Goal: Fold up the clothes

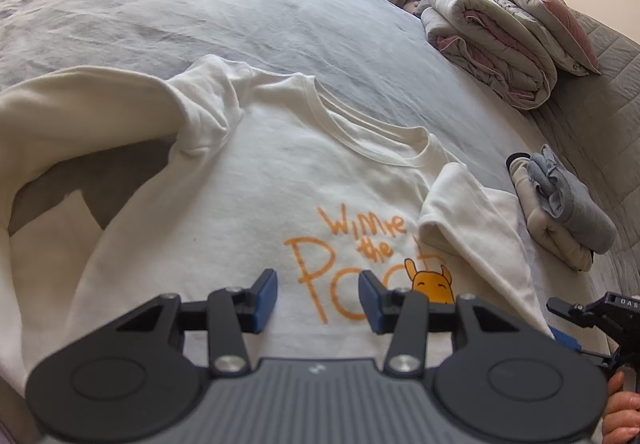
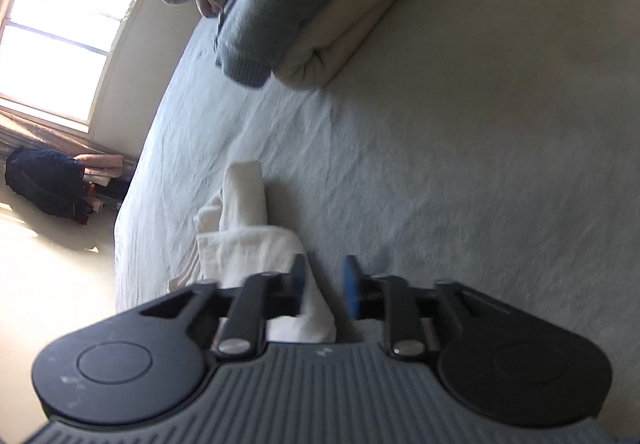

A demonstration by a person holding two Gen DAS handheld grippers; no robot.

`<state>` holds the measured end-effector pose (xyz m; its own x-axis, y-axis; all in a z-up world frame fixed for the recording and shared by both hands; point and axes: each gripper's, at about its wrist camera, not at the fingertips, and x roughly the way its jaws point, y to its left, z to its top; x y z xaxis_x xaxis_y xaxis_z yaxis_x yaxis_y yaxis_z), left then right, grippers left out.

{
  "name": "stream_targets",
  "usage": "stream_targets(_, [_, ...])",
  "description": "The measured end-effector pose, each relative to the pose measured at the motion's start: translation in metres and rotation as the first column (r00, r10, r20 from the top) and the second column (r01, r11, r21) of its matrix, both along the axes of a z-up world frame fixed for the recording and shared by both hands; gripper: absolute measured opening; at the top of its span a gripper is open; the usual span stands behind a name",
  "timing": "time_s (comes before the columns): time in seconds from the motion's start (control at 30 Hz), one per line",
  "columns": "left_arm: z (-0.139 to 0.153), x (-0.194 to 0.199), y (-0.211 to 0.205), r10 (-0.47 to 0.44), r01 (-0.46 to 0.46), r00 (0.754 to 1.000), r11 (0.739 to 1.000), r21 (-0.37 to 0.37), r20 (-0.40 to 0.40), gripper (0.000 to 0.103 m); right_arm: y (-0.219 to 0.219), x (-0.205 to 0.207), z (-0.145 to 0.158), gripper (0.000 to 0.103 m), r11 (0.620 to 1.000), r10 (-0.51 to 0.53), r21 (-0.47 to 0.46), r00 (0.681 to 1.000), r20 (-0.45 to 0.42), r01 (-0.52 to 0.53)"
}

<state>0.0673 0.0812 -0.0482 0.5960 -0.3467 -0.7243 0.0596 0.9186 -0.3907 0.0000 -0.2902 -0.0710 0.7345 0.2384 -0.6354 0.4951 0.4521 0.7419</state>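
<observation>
The cream long-sleeved cotton top with the orange cartoon print lies face up on the pale grey bed sheet, its neckline towards the far side of the bed and its body running back towards the person. Its long axis, neck to hem, runs straight away from the left claw. The sleeve on the right side is already laid inward over the chest — the sleeve on the left side is raised and draped in a loose arch, not yet flat.

The left claw hovers directly over the printed chest, jaws partly apart with nothing between them. The right claw sits at the garment's right edge; in its own view a fold of the cream fabric lies against the left finger, but the blue pad on the other side stands clear of it, so the jaws are parted and gripping nothing.

The unfolded sleeve lies up and to the left of the left claw, so that hand is probably the nearer one for bringing it across. A stack of folded clothes, grey over beige, rests well apart on the right.
</observation>
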Motion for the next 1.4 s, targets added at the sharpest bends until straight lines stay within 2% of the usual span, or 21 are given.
stream_targets(0.03, [0.0, 0.0, 0.0, 0.0, 0.0, 1.0, 1.0, 0.001, 0.0, 0.046, 0.005, 0.002, -0.001, 0.042, 1.0, 0.008, 0.004, 1.0, 0.002, -0.008])
stream_targets(0.13, [-0.001, 0.0, 0.0, 0.0, 0.0, 1.0, 1.0, 0.001, -0.001, 0.046, 0.017, 0.009, -0.001, 0.042, 0.999, 0.035, -0.008, 0.999, 0.007, -0.035])
stream_targets(0.23, [-0.001, 0.0, 0.0, -0.003, 0.003, 1.0, 1.0, 0.001, -0.001, 0.046, 0.026, 0.019, -0.001, 0.021, 0.998, 0.05, -0.042, 0.999, -0.003, -0.05])
stream_targets(0.27, [-0.001, 0.0, 0.0, -0.003, 0.003, 1.0, 1.0, -0.001, -0.002, 0.046, 0.028, 0.022, 0.0, 0.019, 0.997, 0.049, -0.059, 0.999, -0.008, -0.049])
stream_targets(0.43, [-0.001, 0.002, 0.002, -0.002, 0.002, 1.0, 1.0, -0.015, -0.009, 0.046, 0.03, 0.024, 0.011, 0.01, 0.981, 0.029, -0.191, 1.0, 0.013, -0.025])
stream_targets(0.53, [-0.001, 0.002, 0.003, 0.0, -0.001, 1.0, 1.0, -0.022, -0.012, 0.046, 0.021, 0.021, 0.02, 0.009, 0.963, 0.005, -0.27, 1.0, 0.023, 0.001])
stream_targets(0.67, [-0.001, 0.002, 0.002, 0.001, -0.001, 1.0, 1.0, -0.021, -0.011, 0.046, 0.006, 0.016, 0.033, 0.009, 0.914, -0.025, -0.404, 0.999, 0.028, 0.034])
stream_targets(0.77, [-0.001, 0.001, 0.002, 0.001, -0.001, 1.0, 1.0, -0.018, -0.01, 0.046, -0.008, 0.013, 0.04, 0.009, 0.849, -0.049, -0.526, 0.999, 0.017, 0.05])
stream_targets(0.87, [-0.001, 0.001, 0.002, 0.0, 0.0, 1.0, 1.0, -0.016, -0.009, 0.046, -0.021, 0.013, 0.045, 0.009, 0.752, -0.077, -0.657, 0.997, -0.001, 0.057])
stream_targets(0.93, [-0.002, 0.002, 0.002, 0.0, 0.0, 1.0, 1.0, -0.015, -0.008, 0.046, -0.031, 0.014, 0.046, 0.009, 0.671, -0.088, -0.74, 0.996, -0.009, 0.053])
stream_targets(1.03, [-0.002, 0.002, 0.002, -0.001, 0.0, 1.0, 1.0, -0.013, -0.006, 0.046, -0.045, 0.021, 0.041, 0.009, 0.526, -0.101, -0.85, 0.995, -0.021, 0.036])
stream_targets(1.13, [-0.002, 0.001, 0.001, -0.001, 0.001, 1.0, 1.0, -0.009, -0.003, 0.046, -0.062, 0.025, 0.033, 0.009, 0.405, -0.117, -0.914, 0.992, -0.04, 0.01])
stream_targets(1.3, [-0.002, 0.0, -0.002, -0.013, 0.013, 1.0, 1.0, 0.016, 0.01, 0.046, -0.092, 0.035, 0.006, 0.008, 0.267, -0.142, -0.962, 0.985, -0.097, -0.057])
stream_targets(1.4, [-0.002, 0.0, -0.003, -0.018, 0.018, 1.0, 1.0, 0.025, 0.014, 0.046, -0.11, 0.033, -0.001, 0.008, 0.251, -0.184, -0.966, 0.978, -0.101, -0.052])
